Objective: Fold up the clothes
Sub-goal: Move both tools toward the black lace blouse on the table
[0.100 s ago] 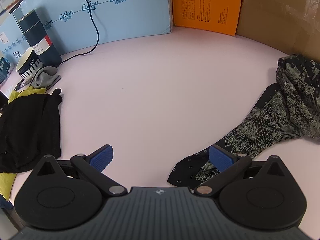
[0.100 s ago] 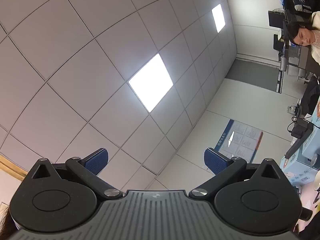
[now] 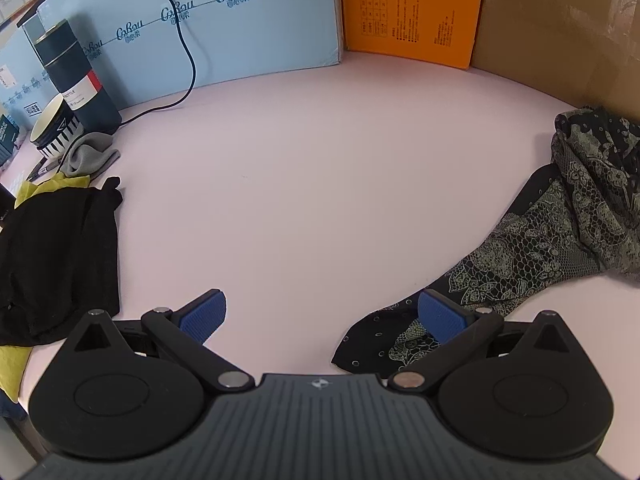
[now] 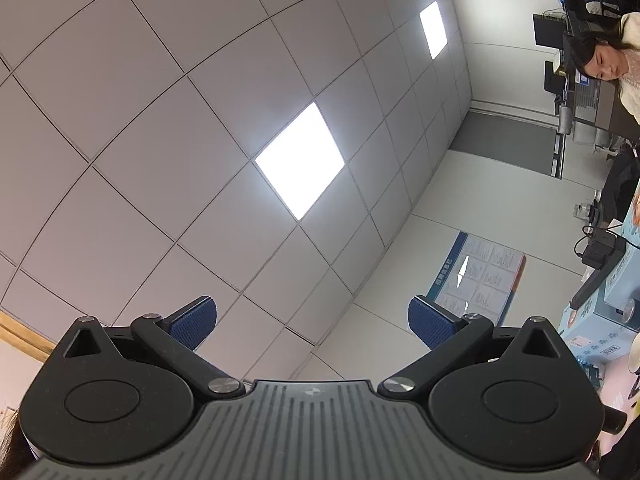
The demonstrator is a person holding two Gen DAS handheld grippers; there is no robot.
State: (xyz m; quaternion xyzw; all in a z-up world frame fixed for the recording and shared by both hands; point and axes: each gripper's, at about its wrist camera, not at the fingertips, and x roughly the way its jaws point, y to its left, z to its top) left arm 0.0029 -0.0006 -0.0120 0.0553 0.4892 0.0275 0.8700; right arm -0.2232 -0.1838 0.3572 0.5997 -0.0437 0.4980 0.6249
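A dark patterned garment [image 3: 540,240] with a pale lace print lies crumpled on the pink table [image 3: 320,168] at the right; one end of it stretches toward me. My left gripper [image 3: 322,316] hovers low over the table, open, and its right finger [image 3: 440,316] is above that near end of the cloth. Nothing sits between the fingers. A folded black garment [image 3: 56,256] rests at the left on something yellow [image 3: 12,364]. My right gripper [image 4: 312,320] is open, holds nothing and points up at the ceiling; no clothes show in its view.
Along the back stand a light blue box [image 3: 208,28], an orange box [image 3: 412,8] and a brown cardboard box [image 3: 560,24]. At the left are a dark cylinder tin [image 3: 76,76], a striped cup [image 3: 56,132], a grey cloth [image 3: 90,156] and a black cable [image 3: 188,56]. A person [image 4: 616,64] sits far right.
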